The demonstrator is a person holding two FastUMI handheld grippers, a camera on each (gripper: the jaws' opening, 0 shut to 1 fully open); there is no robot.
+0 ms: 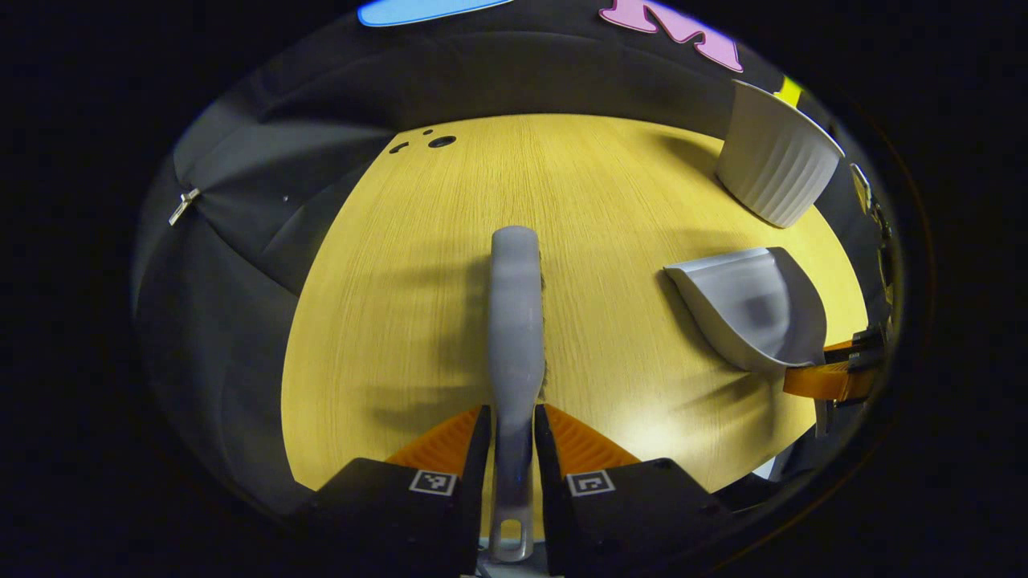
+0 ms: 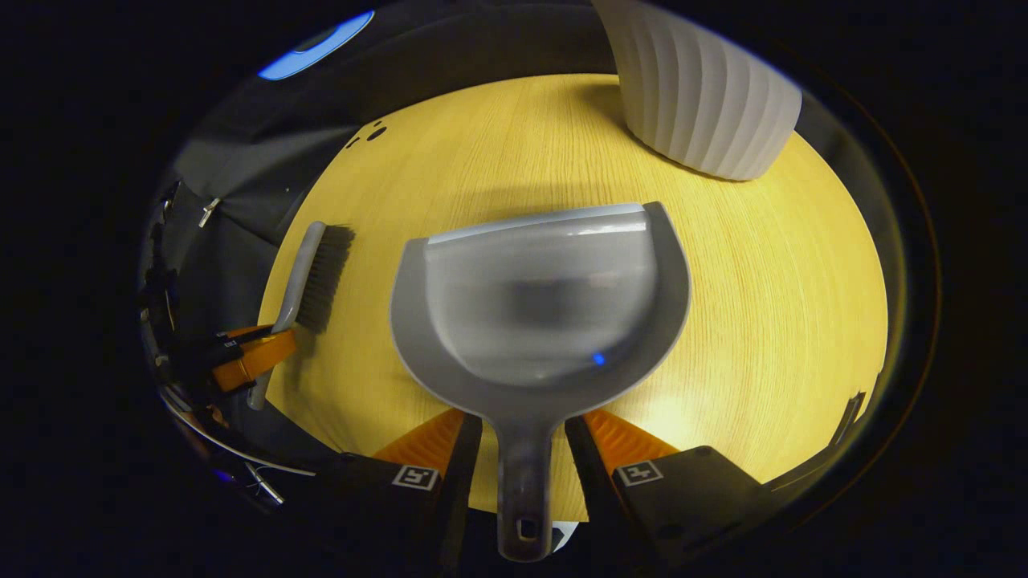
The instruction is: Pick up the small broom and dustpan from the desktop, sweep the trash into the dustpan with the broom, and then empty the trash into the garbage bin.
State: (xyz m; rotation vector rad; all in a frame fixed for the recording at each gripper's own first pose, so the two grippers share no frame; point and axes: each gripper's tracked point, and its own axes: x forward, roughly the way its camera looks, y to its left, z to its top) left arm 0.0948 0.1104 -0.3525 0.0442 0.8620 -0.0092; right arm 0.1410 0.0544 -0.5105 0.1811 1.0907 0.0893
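Left hand-held gripper [image 1: 511, 437]: both fingers clamped on the handle of the small broom [image 1: 515, 321], one on each side. In the left gripper view the broom runs straight ahead from the fingers over the desk [image 1: 385, 321]; dark bristles peek out along its right edge. The handle's hanging hole sits at the bottom, behind the fingertips.

Right hand-held gripper [image 2: 524, 449]: fingers stand on either side of the dustpan [image 2: 538, 321] handle. The left finger lies against it; a slight gap seems to show at the right finger, so firm clamping cannot be confirmed. The dustpan's scoop faces forward with its straight lip at the far end. Whether it touches the wood-grain desk [image 2: 763, 321] cannot be told.

Beyond the dustpan lip, at the far right of the desk, stands the white ribbed garbage bin [image 2: 703, 96], well apart from the pan. In the left gripper view the same bin [image 1: 775, 156] sits at upper right, with the dustpan [image 1: 755, 309] below it and the right hand-held gripper [image 1: 835, 373] at its handle.

In the right gripper view the broom [image 2: 309, 277] appears at the left desk edge, bristles toward the pan, held by the left hand-held gripper [image 2: 249, 357].
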